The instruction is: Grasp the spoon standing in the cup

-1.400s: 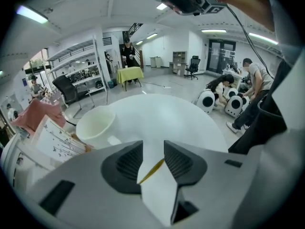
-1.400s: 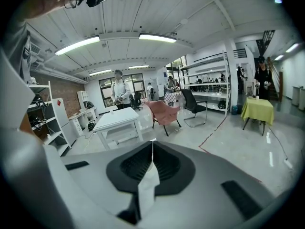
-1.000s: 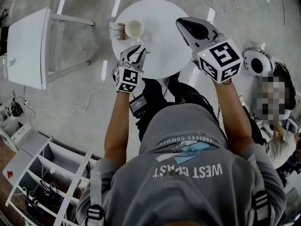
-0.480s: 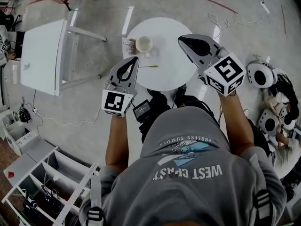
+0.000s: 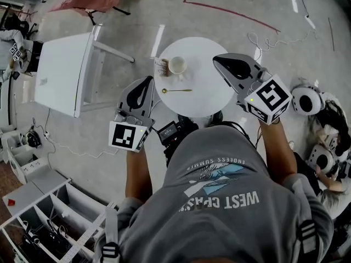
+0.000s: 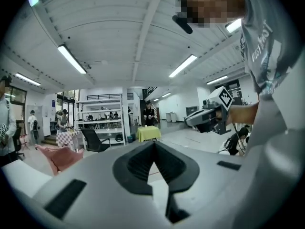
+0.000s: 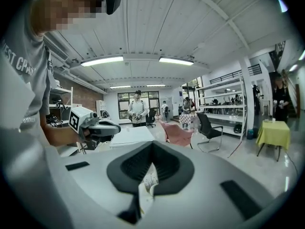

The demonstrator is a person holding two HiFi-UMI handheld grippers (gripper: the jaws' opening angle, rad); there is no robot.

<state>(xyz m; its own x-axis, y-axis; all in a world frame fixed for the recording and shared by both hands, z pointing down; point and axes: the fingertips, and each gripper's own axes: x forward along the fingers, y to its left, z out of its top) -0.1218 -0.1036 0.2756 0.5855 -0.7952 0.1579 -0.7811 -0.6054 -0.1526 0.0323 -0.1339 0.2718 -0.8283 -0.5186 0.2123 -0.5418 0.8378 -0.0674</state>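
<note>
Left gripper (image 6: 153, 148): jaws shut tip to tip, nothing between them. The ribbed dark pads (image 6: 137, 166) sit in a smooth pale-grey shell. Right gripper (image 7: 152, 150): the same, jaws together and empty. A scrap of pale print shows only through the slot below the tips and is not pinched. You hold both nearly level, high over the table and aimed out across the room.

Task item: the spoon (image 5: 176, 90) is not standing in the cup (image 5: 177, 65). It lies flat on the round white table (image 5: 205, 86), apart from the cup on the side nearer you, with its small bowl to the left and its handle to the right. It looks like thin, gold-toned metal with a slender, low profile.

Cup: pale and round with an open mouth, probably ceramic; nothing shows inside it. A small patterned packet (image 5: 161, 67) sits just beside it on the left.

Step, as a judgement: this fits a spoon lifted out and laid down, or a spoon not stood in the cup. I cannot tell which.

If you take it where it lies, you need open jaws, a steep downward pitch and a pinch across the handle. A thin handle on a slick top will skate; expect little to bite on.
</note>
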